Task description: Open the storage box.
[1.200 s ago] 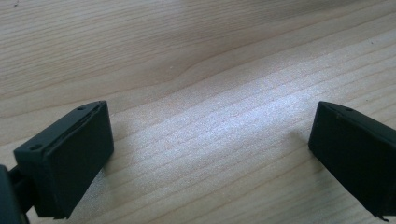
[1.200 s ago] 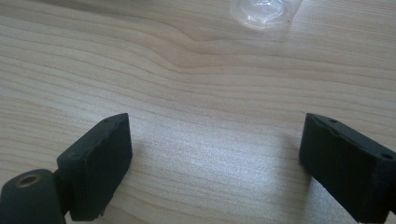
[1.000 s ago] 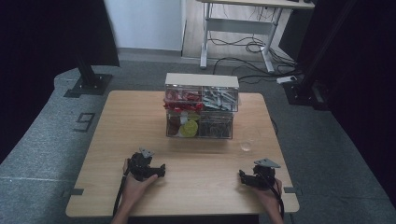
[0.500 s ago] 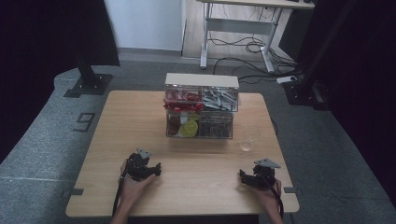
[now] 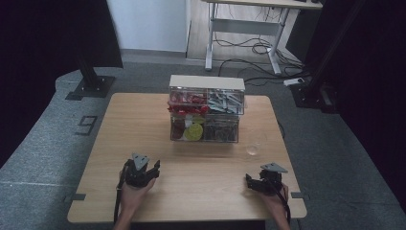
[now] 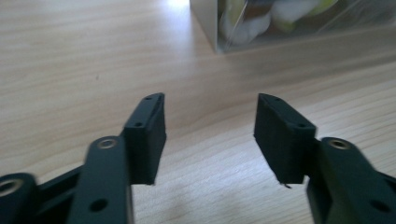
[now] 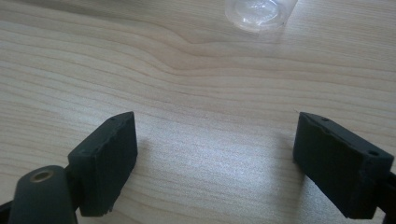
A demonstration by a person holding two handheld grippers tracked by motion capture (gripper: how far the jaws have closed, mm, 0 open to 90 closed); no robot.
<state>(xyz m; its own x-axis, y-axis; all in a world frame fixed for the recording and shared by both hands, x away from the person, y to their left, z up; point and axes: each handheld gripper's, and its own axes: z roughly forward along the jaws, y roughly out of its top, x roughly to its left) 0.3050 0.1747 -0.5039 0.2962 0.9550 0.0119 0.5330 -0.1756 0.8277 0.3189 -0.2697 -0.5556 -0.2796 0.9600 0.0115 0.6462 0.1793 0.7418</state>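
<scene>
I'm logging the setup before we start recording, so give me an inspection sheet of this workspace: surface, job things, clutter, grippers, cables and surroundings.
Surface: light wooden table, bare wood between the grippers and the box.
Job's things: clear compartment box at the middle far side, holding red, grey and yellow-green items; small clear cup to its right front, standing apart.
Clutter: nothing seen.
Grippers: left gripper near the front left edge, jaws apart, nothing between them; right gripper near the front right edge, jaws wide apart, nothing between them.
Cables: a black cable trails from the left gripper over the table's front edge; loose cables on the floor under the far desk.
Surroundings: grey carpet, black curtains, white desk frame behind.
</scene>
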